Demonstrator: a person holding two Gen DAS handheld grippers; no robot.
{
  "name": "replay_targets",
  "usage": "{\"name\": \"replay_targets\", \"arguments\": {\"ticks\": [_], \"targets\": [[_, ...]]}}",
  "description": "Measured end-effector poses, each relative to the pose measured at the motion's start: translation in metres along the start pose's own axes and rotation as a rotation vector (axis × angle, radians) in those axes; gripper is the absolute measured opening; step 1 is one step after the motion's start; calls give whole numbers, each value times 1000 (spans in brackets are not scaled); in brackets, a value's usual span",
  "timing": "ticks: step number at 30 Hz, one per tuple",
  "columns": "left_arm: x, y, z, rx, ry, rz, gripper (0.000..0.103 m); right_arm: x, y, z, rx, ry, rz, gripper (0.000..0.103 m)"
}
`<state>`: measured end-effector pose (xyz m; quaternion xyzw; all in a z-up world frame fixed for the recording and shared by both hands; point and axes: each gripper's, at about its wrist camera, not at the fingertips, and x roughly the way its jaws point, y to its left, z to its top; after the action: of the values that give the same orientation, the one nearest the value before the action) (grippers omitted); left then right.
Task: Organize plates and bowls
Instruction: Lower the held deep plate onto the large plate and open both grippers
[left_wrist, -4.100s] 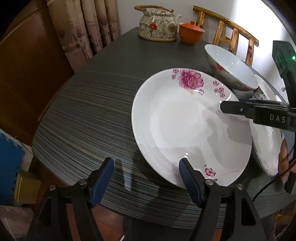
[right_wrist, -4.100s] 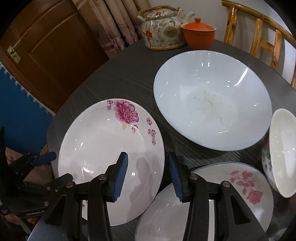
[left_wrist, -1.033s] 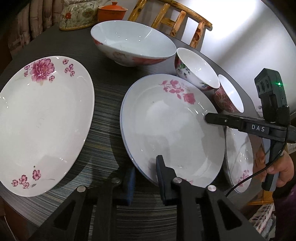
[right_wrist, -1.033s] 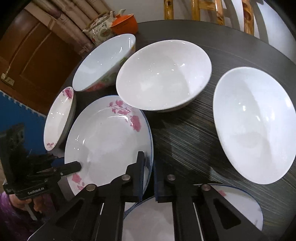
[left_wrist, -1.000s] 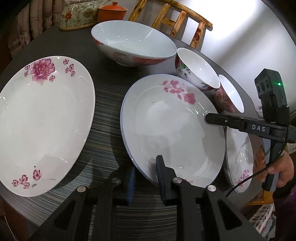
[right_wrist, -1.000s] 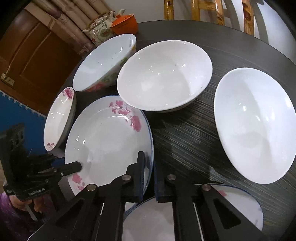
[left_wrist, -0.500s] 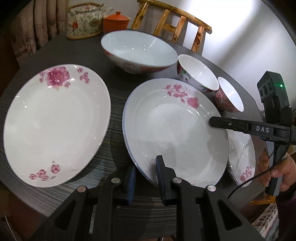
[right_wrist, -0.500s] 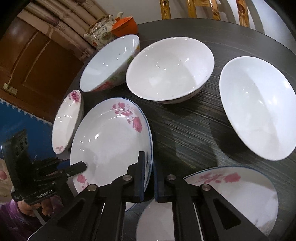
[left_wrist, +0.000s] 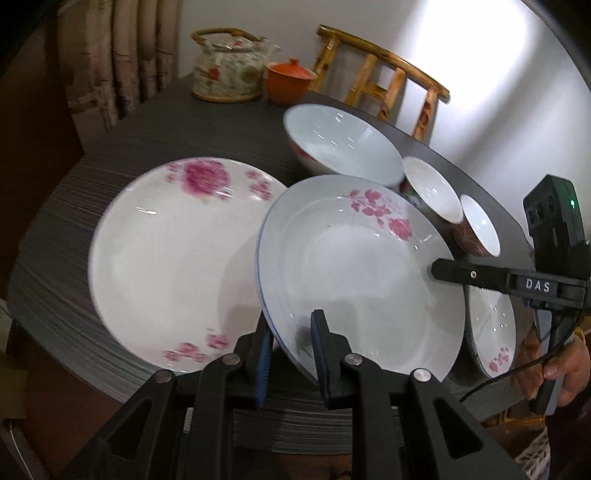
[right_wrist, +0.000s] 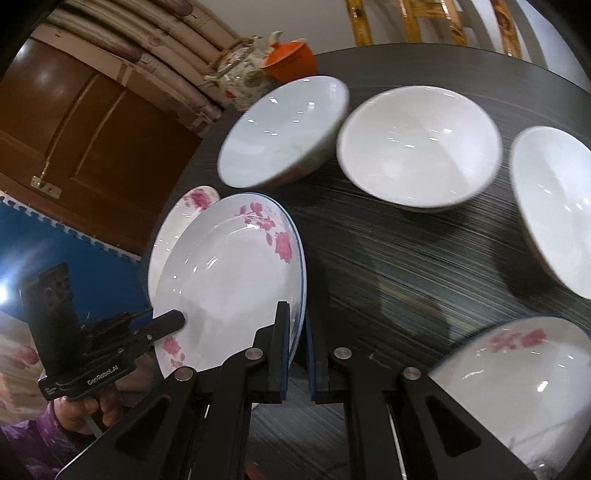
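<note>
Both grippers are clamping the round white blue-rimmed plate with a pink flower spray (left_wrist: 354, 269): the left gripper (left_wrist: 290, 347) at its 6 o'clock rim, the right gripper (right_wrist: 295, 343) on the opposite edge. The plate is tilting above the dark striped table (left_wrist: 147, 147), overlapping the white peony plate (left_wrist: 173, 258) at 9 o'clock.

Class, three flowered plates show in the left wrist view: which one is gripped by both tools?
The blue-rimmed plate in the middle: the left tool and right tool clamp its rim; the other plates rest untouched.
</note>
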<state>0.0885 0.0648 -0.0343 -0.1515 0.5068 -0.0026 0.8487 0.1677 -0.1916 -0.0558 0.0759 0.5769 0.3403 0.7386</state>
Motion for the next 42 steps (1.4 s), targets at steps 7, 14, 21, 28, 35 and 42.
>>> {"name": "replay_targets", "arguments": {"ticks": [7,14,21,28,35,42], "targets": [[-1,32,6,-14,-3,58,20,21,33,10,-6,0,31,10],[5,55,9,-31,4,87,20,37,50,17,14,9,42,11],[8,67,11,-15,-12,128,20,45,59,21,34,20,49,12],[8,70,9,2,-36,159,20,48,67,23,41,15,49,14],[-1,76,10,-26,-60,175,20,51,78,29,29,19,53,16],[-27,74,7,-43,-140,192,23,60,79,27,57,27,57,15]]}}
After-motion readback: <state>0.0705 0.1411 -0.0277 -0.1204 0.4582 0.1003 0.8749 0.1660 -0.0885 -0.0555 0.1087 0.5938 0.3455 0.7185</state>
